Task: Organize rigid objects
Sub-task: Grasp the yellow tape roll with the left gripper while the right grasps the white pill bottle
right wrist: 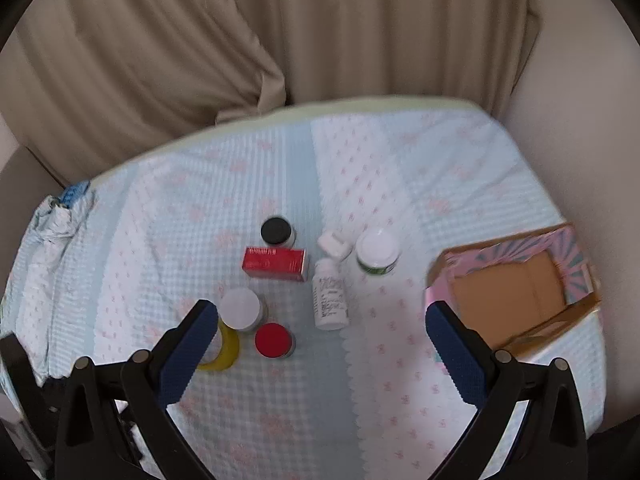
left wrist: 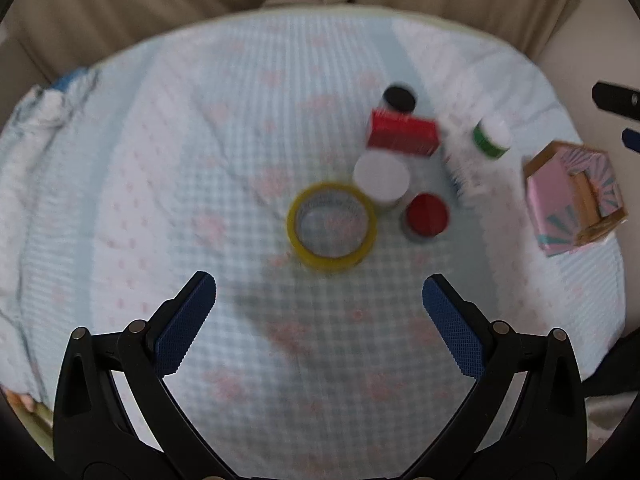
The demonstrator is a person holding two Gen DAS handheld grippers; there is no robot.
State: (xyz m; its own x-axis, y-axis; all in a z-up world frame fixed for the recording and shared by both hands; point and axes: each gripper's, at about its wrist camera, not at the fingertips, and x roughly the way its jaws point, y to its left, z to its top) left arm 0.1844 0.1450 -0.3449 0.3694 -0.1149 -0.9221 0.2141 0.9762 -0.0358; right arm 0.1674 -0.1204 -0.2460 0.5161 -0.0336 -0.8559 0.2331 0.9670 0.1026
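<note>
On a pale blue quilted cloth lie a yellow tape roll (left wrist: 332, 226), a white-lidded jar (left wrist: 382, 178), a red-lidded jar (left wrist: 427, 216), a red box (left wrist: 402, 132), a black-lidded jar (left wrist: 399, 98), a white bottle on its side (right wrist: 330, 296) and a green-banded jar (right wrist: 377, 251). An open pink cardboard box (right wrist: 516, 292) stands at the right. My left gripper (left wrist: 319, 300) is open and empty, just short of the tape roll. My right gripper (right wrist: 320, 320) is open and empty, above the cloth near the bottle and red-lidded jar (right wrist: 274, 340).
Beige curtains (right wrist: 280, 40) hang behind the table. A crumpled blue-white cloth (right wrist: 56, 216) lies at the left edge. The cloth's far and right edges drop off. The other gripper's tips (left wrist: 616, 100) show at the right of the left wrist view.
</note>
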